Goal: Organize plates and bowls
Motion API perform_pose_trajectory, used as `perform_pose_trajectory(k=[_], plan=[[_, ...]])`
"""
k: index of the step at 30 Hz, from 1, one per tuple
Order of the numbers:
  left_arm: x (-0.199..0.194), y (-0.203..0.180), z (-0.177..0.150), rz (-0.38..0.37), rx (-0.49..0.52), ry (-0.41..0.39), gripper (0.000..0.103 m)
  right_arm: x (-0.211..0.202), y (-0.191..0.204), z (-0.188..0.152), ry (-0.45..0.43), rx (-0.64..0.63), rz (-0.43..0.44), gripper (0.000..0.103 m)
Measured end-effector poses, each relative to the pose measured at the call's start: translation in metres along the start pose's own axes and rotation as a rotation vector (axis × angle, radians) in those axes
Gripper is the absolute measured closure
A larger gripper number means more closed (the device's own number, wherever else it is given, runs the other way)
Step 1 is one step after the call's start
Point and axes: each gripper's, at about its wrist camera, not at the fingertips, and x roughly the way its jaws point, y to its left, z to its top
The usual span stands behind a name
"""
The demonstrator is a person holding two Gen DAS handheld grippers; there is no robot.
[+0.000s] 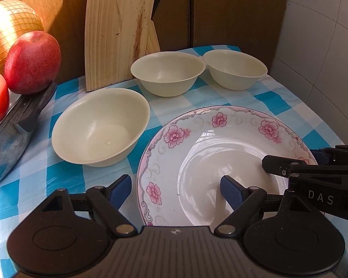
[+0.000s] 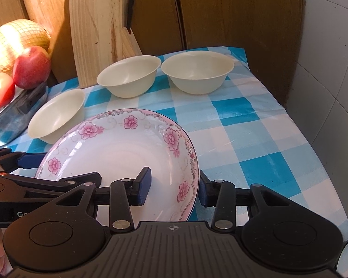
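Both pairs of jaws straddle opposite rims of the flowered plate (image 2: 118,146) at the near edge of the checked tablecloth (image 2: 255,139): the left gripper (image 1: 175,186) spread wide without pressing, the right gripper (image 2: 174,188) narrower, and I cannot tell whether its pads bite. Little looks organized yet: beyond the plate, three cream bowls (image 1: 102,125) (image 1: 167,74) (image 1: 235,68) sit apart and unstacked, so nesting them is left.
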Motion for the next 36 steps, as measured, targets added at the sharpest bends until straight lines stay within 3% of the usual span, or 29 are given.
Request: perform_pose_trajectory(k=[3,9,36], plan=[[0.0,-0.001,0.001,-0.021,0.008,-0.003,0.035,0.001,0.0,0.0,-0.003,0.001,0.0,0.054],[0.001,-0.002,0.002,-0.014,-0.004,-0.009,0.037,0.001,0.0,0.001,-0.006,0.0,0.002,0.054],[-0.024,0.0,0.005,-0.046,-0.049,-0.048,0.038,-0.014,-0.007,-0.001,-0.027,0.028,0.037,0.054]])
